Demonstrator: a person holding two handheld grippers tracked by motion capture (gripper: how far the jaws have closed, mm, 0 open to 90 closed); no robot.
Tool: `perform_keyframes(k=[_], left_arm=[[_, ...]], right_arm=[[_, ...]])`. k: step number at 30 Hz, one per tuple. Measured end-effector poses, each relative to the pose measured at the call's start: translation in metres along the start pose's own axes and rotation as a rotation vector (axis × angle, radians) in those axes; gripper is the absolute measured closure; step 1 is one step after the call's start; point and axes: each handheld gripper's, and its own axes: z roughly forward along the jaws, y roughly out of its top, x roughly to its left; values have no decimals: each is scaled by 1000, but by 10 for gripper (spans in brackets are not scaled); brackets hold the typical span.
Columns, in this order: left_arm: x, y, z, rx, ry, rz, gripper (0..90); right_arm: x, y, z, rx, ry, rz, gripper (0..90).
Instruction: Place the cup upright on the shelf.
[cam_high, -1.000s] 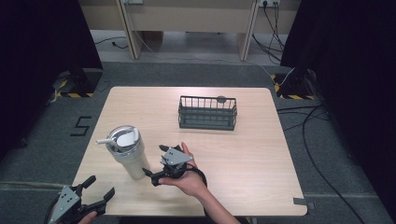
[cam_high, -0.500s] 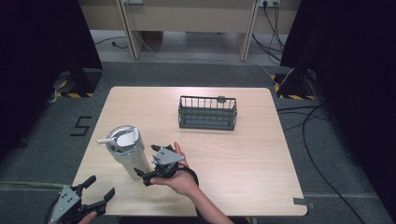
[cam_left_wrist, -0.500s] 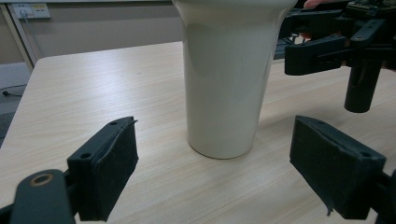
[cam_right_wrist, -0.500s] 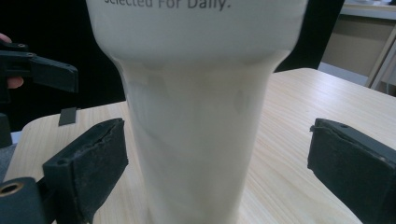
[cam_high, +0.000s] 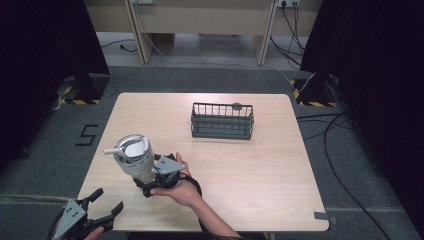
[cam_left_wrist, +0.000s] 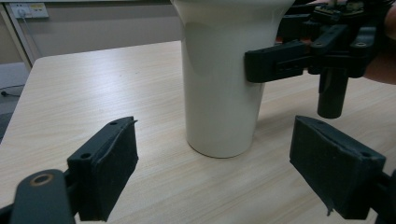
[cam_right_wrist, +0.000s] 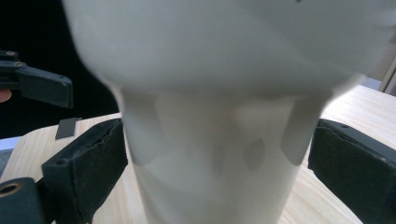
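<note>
- Cream plastic cup (cam_high: 134, 161) with lid and straw stands upright near the table's (cam_high: 260, 170) front left corner.
- Right gripper (cam_high: 150, 186) has its jaws apart around the cup's lower body, the pads just beside or barely touching; close squarely below the flare.
- Left gripper (cam_high: 102, 204) hangs open off the front edge; keep it clear.
- Lift slowly so the top-heavy cup doesn't tip.
</note>
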Motion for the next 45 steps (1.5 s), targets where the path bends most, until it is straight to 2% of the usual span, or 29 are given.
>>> perform_keyframes(k=[5, 15, 28, 40, 45], left_arm=[[0, 0, 0, 2, -3, 2, 146], [-1, 0, 0, 2, -9, 8, 146], [-1, 0, 0, 6, -17, 12, 147], [-1, 0, 0, 0, -19, 11, 147], [-1, 0, 0, -1, -19, 9, 148]], right_arm=[[-1, 0, 5, -9, 4, 11, 48], [2, -4, 14, -34, -1, 3, 83], [2, -6, 14, -58, -1, -4, 101], [4, -3, 11, -40, -8, -44, 101], [0, -1, 7, -30, -24, -30, 101]])
